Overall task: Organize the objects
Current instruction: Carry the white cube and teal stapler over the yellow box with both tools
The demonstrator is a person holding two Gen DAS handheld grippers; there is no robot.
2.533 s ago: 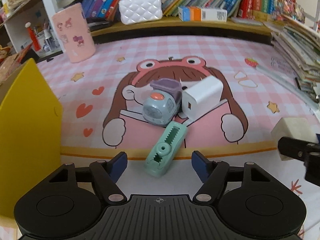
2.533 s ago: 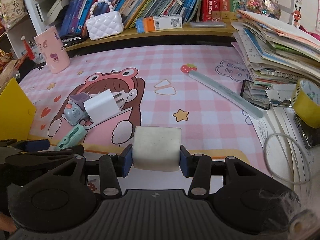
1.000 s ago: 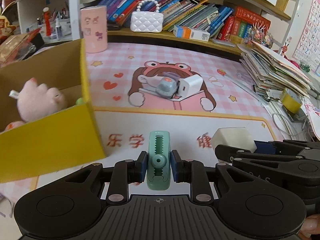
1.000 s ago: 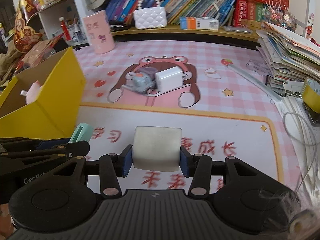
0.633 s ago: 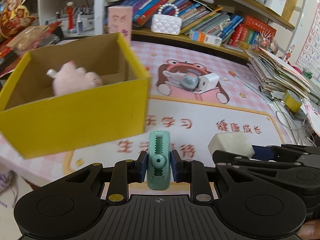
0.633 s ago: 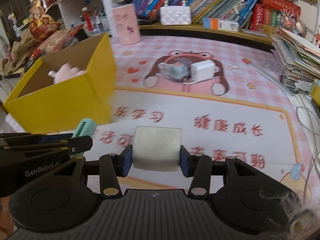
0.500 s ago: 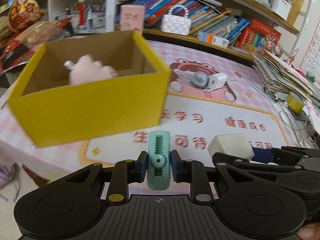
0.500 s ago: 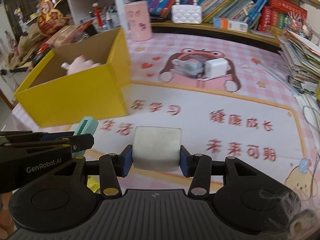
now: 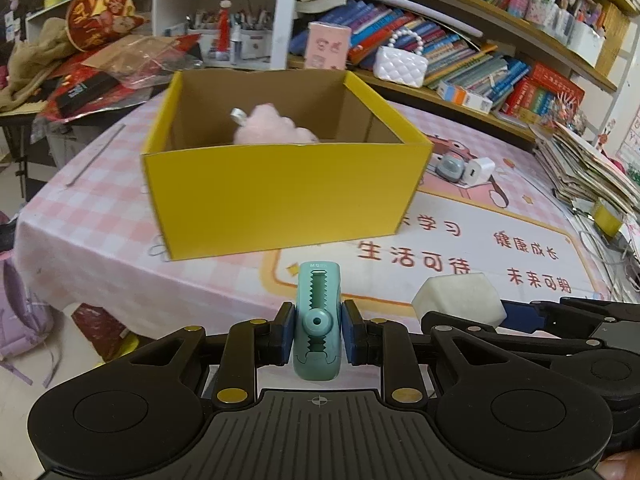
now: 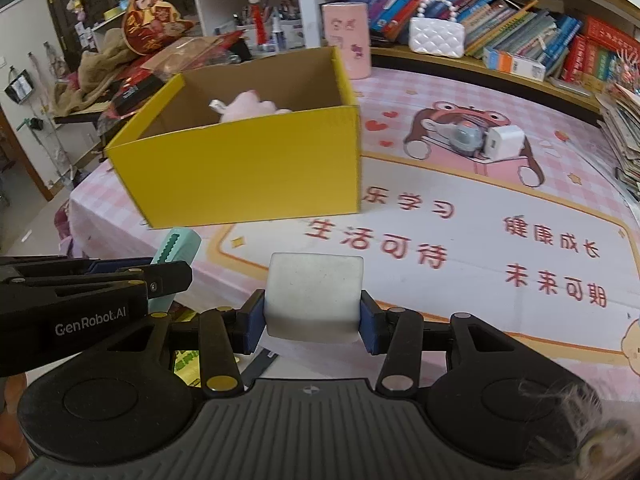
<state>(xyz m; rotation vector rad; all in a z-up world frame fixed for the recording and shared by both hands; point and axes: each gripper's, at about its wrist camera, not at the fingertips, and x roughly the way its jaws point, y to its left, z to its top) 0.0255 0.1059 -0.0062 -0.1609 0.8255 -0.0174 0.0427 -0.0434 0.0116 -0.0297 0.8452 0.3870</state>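
My left tool (image 9: 317, 334) pinches the green tape dispenser (image 9: 318, 320), my right tool (image 10: 313, 322) the white block (image 10: 314, 296); the yellow box (image 9: 280, 200) lies ahead, left tool nearer

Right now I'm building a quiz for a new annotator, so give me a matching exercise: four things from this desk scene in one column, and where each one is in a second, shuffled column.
Things:
1. green correction tape
2. white block
3. pink plush toy
4. white charger

Places:
A. inside the yellow box
B. on the pink mat, next to the grey toy
C. between the jaws of the left gripper
D. between the jaws of the right gripper

Pairs: 1-C, 2-D, 3-A, 4-B
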